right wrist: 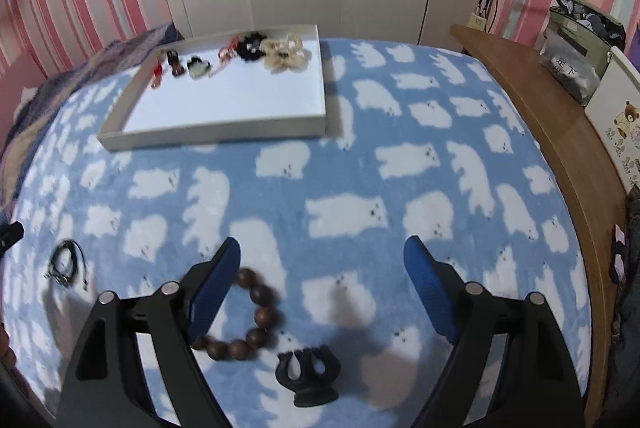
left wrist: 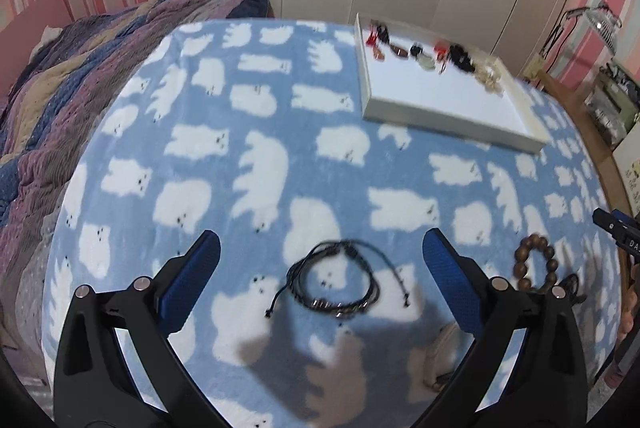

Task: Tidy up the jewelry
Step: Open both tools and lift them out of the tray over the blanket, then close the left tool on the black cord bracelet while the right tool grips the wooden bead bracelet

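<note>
Left wrist view: left gripper (left wrist: 320, 264) with jaws spread wide, holding nothing; the black cord bracelet (left wrist: 335, 278) lies on the blanket (left wrist: 224, 156) between its fingers, touching neither.
Right wrist view: right gripper (right wrist: 322, 272) with jaws likewise apart and empty; the wooden bead bracelet (right wrist: 248, 320) lies partly under its left finger (right wrist: 216, 288), whether touching it cannot be told.
Landmark: white tray (right wrist: 216, 137), on the blanket on the far side of both grippers.
Tray contents: hair ties, clips and small pendants in a row along the tray's far wall (right wrist: 240, 32); the tray's near part is bare.
Items still outside the tray: cord bracelet, bead bracelet and a black claw clip (right wrist: 308, 374), all well short of the tray's near wall, beside the grippers.
Risk, cord bracelet: judged thin and limp with loose tails; fingers closing on one strand could let the rest dangle and snag the tray's near wall, or slip free before reaching the tray.
Risk, plush surface: pads pressed low may pinch blanket pile along with the cord.
Risk, bead bracelet: round beads on a stretch loop may roll out of a pinch; it sits off-centre, so a closing stroke would likely push rather than grasp it.
Risk, tray row: a hasty drop could scatter the pieces already set along the tray's far wall.
</note>
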Tool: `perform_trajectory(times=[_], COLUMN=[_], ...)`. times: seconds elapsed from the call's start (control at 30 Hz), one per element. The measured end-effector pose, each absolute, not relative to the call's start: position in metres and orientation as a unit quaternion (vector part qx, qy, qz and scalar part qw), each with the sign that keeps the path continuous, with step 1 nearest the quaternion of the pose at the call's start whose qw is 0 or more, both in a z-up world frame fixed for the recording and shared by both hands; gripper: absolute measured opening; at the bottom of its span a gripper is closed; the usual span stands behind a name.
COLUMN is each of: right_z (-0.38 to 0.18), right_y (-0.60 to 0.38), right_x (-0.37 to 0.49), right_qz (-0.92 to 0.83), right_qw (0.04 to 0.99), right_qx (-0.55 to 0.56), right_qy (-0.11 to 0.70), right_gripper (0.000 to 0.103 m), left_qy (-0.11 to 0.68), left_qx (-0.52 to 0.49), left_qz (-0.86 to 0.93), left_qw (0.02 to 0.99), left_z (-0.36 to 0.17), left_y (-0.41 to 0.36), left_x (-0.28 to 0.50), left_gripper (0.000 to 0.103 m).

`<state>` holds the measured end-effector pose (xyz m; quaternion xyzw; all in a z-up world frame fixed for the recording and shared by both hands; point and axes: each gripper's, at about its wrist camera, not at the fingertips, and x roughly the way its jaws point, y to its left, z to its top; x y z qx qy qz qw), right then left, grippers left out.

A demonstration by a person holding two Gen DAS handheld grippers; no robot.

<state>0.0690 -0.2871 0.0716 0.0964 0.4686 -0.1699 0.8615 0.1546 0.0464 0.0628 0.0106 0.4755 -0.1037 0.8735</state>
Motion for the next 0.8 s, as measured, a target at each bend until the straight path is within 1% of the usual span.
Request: perform_trajectory(times=[0.33, 0.5, 0.53, 0.57, 0.63, 0.8], right_z=[0.042, 0.033, 0.031, 0.030, 0.027, 0.018], right_y=[-0.270, -0.268, -0.268, -0.269, -0.269, -0.264], right_x=[0.071, 0.074, 0.075, 0.075, 0.076, 0.080], right_qz=[-0.155, -0.155, -0.155, -0.156, -0.158, -0.158], right_qw=[0.845, 0.838, 0.837, 0.836, 0.833, 0.825], right_qx=[0.080, 0.076, 0.076, 0.075, 0.077, 0.066], right_qy=[0.506, 0.517, 0.519, 0.520, 0.524, 0.539], right_gripper=[0.084, 0.084, 0.084, 0.084, 0.084, 0.084], left_qy=[0.512, 0.515, 0.517, 0.521, 0.536, 0.551], left_qx=[0.025, 0.036, 0.042, 0.043, 0.039, 0.048], left_qz=[-0.100, -0.091, -0.086, -0.084, -0.088, -0.093], left_qw=[0.853, 0.851, 0.850, 0.848, 0.839, 0.828], left_z=[0.029, 0.018, 0.014, 0.012, 0.004, -0.009], left_y=[0.043, 0.045, 0.047, 0.048, 0.051, 0.046], left_x=[0.158, 0.163, 0.165, 0.167, 0.171, 0.173], left_gripper=[0.100, 0.099, 0.095, 0.088, 0.077, 0.073])
